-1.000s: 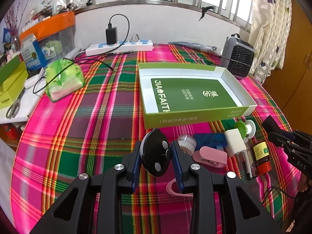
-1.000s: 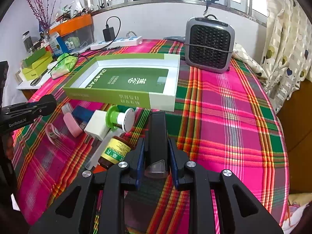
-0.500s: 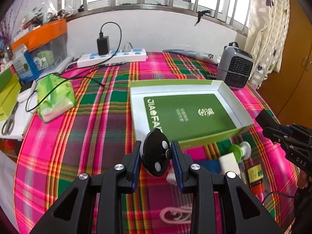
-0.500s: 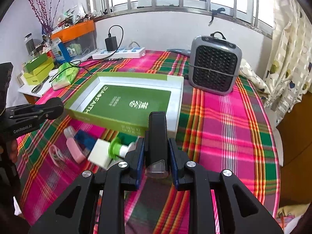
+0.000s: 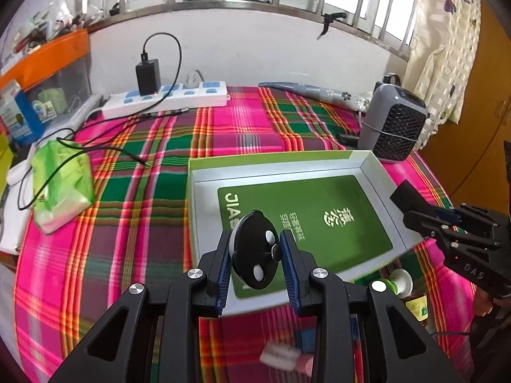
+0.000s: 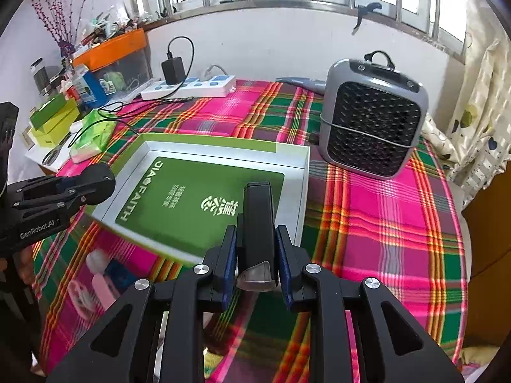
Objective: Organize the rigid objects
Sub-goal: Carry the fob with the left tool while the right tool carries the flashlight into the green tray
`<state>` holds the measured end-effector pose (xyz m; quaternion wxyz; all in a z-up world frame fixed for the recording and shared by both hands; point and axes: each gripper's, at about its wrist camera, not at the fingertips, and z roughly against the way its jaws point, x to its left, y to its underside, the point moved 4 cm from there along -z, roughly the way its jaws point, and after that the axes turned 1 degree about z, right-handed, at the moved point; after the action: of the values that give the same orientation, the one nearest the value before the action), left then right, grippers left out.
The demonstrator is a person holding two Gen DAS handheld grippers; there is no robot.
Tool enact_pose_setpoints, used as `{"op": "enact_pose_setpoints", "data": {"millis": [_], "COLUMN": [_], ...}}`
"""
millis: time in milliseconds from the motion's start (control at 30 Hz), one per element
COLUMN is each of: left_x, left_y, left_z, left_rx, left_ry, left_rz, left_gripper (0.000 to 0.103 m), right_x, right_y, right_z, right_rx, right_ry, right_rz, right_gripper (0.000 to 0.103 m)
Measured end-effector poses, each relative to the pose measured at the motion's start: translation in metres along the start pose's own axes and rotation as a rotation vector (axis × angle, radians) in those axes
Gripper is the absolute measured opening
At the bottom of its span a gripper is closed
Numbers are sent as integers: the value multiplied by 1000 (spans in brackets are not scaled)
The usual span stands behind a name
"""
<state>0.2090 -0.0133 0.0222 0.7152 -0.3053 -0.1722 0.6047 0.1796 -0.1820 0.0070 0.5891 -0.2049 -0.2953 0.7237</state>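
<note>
The left gripper has its two fingers squeezed tight on a round black disc with white dots. It holds the disc up in the air over the near end of the green box. The right gripper has its fingers pinched on a long black bar with a clear tip — the bar sticks out over the near right part of the same box.

The green box is open, with white walls and a green sheet inside. It sits on the pink and green checked cloth. Just in front of the box lie small things — a pink case, a blue block and a white and green bottle. Behind the box, to the right, stands a gray fan heater. Far behind the box is a white power strip, and a green packet lies well off to the left of the box.
</note>
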Motion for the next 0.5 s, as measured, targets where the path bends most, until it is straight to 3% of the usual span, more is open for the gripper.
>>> {"op": "enact_pose_setpoints", "data": {"millis": [500], "left_x": [5], "left_y": [-8], "left_z": [-44], "left_rx": [66], "left_ry": [-28], "left_rz": [14], "left_gripper": [28], "right_x": [-4], "right_y": [-23], "right_z": [-49], "right_rx": [69], "right_ry": [0], "right_rz": [2], "right_gripper": [25]}}
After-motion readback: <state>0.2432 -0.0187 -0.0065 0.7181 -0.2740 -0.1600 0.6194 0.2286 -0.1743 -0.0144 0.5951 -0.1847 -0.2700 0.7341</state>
